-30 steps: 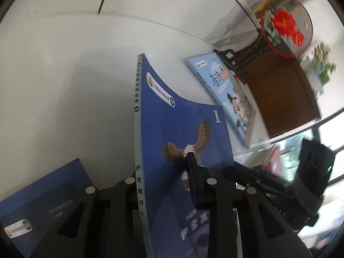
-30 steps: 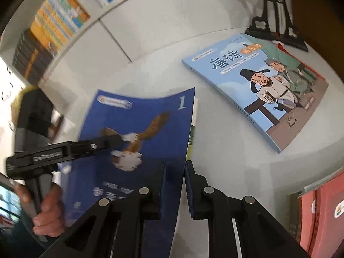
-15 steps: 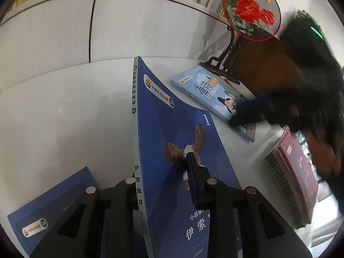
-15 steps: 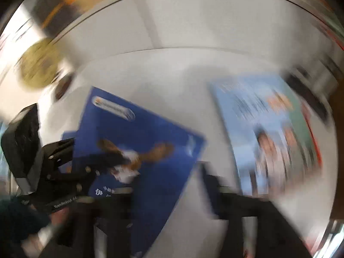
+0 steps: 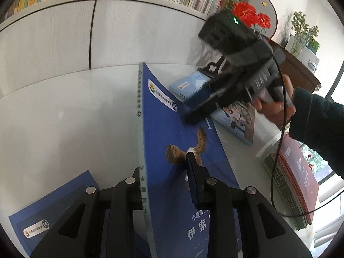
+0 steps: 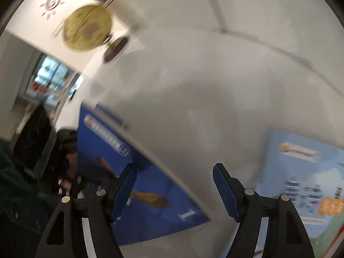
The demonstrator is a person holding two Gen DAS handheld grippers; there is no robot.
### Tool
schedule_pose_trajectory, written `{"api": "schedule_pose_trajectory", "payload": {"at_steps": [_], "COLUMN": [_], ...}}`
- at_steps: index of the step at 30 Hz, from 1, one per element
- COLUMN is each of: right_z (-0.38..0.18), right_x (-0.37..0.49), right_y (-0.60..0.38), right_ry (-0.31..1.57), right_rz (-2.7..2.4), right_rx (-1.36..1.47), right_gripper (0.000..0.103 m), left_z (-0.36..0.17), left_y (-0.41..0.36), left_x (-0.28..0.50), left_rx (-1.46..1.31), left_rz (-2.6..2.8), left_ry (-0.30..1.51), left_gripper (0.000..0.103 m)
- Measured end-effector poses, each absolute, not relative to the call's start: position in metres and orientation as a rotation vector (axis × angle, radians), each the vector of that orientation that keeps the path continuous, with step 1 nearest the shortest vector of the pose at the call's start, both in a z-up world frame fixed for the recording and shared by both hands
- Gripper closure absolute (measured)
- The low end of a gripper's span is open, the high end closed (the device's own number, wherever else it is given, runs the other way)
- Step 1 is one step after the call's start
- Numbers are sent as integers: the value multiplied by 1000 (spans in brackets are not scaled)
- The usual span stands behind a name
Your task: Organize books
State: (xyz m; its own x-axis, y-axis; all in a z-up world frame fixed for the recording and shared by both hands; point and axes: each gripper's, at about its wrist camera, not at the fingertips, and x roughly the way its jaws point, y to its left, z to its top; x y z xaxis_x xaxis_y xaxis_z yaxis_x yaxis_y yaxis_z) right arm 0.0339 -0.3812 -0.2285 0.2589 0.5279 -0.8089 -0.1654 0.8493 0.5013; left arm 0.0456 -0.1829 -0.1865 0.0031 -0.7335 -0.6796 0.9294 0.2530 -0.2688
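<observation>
**Books on the counter**

The eagle book (image 5: 172,133), dark blue with a "1", stands tilted on edge, spine toward 12 o'clock, cover bowed. A second blue book (image 5: 53,210) lies flat at 8 o'clock. A pale blue book (image 5: 193,83) with cartoon figures lies flat at 2 o'clock. Red books (image 5: 298,172) are stacked at 4 o'clock on the white counter (image 5: 71,116).
</observation>
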Motion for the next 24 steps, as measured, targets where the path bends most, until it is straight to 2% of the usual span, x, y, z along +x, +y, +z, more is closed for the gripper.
{"api": "schedule_pose_trajectory", "payload": {"at_steps": [7, 10, 16, 20, 22, 23, 24], "right_z": [-240, -240, -221, -203, -196, -194, -191], "right_x": [15, 4, -41, -92, -110, -117, -121], "right_y": [-374, -368, -369, -322, -291, -277, -264], "right_ry": [1276, 1282, 1289, 1223, 1183, 1164, 1146], "right_rz": [530, 496, 60, -45, -42, -39, -47], "right_rx": [397, 401, 459, 510, 552, 565, 569], "right_gripper": [31, 34, 34, 34, 34, 34, 34], "left_z": [-194, -194, -195, -189, -184, -183, -182], "left_y": [-186, -187, -192, -185, -177, -172, -163], "left_x": [47, 42, 32, 34, 36, 38, 41], "left_rx": [298, 299, 325, 301, 293, 288, 280], "left_rz": [-1310, -1322, -1344, -1327, -1299, -1282, -1253], "left_ry": [865, 869, 909, 955, 983, 1004, 1020], "left_gripper": [79, 79, 79, 78, 68, 57, 54]}}
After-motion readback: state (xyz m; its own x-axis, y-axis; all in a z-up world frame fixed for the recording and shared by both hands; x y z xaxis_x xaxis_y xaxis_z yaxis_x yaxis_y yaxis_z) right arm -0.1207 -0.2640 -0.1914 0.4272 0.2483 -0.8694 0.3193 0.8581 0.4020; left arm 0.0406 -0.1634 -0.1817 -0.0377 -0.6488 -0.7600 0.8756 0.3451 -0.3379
